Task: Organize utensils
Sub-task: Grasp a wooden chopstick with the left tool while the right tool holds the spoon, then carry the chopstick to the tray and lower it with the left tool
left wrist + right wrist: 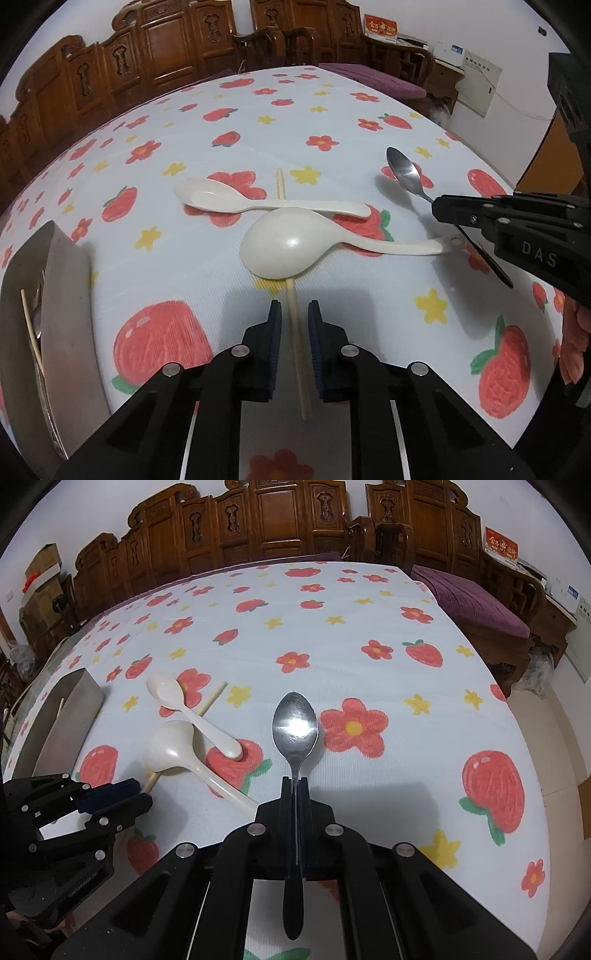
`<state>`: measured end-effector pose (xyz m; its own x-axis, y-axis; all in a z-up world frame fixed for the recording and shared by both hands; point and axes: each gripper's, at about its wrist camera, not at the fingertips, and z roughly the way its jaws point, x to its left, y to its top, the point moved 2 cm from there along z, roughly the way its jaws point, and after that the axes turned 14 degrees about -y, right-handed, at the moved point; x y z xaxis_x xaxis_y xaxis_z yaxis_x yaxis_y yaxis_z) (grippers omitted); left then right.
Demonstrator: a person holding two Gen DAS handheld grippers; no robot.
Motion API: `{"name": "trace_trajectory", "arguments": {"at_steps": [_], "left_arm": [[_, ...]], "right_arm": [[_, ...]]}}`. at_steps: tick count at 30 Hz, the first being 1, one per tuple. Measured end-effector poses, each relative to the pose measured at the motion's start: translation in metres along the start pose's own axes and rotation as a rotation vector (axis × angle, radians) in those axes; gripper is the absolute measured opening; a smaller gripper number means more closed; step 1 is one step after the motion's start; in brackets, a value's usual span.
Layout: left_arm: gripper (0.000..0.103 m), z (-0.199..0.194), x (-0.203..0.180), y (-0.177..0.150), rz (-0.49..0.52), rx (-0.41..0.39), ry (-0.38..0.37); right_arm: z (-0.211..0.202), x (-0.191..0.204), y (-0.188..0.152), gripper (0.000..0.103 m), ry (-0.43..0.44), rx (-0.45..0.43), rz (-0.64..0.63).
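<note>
While the right tool [295, 781] grips the metal spoon [294, 722], the chopstick [297, 332] lies between left tool [293, 308] fingers.

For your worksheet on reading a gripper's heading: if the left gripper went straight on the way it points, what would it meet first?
Probably the tablecloth, as it points steeply down; the left gripper straddles the chopstick, with the larger white spoon just beyond.

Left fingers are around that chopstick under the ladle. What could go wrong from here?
1. The chopstick runs under the big white ladle; lifting it may flip or drag the ladle and the smaller white spoon crossing it.
2. The left gripper has a gap beside the thin stick, so it could slip or rotate.
3. The right gripper holds the metal spoon close by; the two could collide.
</note>
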<state>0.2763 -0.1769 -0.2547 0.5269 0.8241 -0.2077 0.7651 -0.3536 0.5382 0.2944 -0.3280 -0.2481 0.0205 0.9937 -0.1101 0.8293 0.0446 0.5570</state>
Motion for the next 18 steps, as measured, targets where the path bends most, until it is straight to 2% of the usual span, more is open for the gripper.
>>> {"name": "trace_trajectory", "arguments": {"at_steps": [1, 10, 18], "left_arm": [[0.005, 0.001, 0.000, 0.000, -0.001, -0.001, 0.000], [0.004, -0.010, 0.002, -0.003, 0.016, 0.005, 0.014], [0.004, -0.046, 0.010, 0.002, 0.028, -0.053, 0.058]], "right_arm": [[0.000, 0.001, 0.000, 0.004, 0.001, 0.000, -0.002], [-0.008, 0.009, -0.004, 0.004, 0.015, -0.016, -0.022], [-0.020, 0.026, -0.010, 0.004, 0.054, -0.029, -0.045]]}}
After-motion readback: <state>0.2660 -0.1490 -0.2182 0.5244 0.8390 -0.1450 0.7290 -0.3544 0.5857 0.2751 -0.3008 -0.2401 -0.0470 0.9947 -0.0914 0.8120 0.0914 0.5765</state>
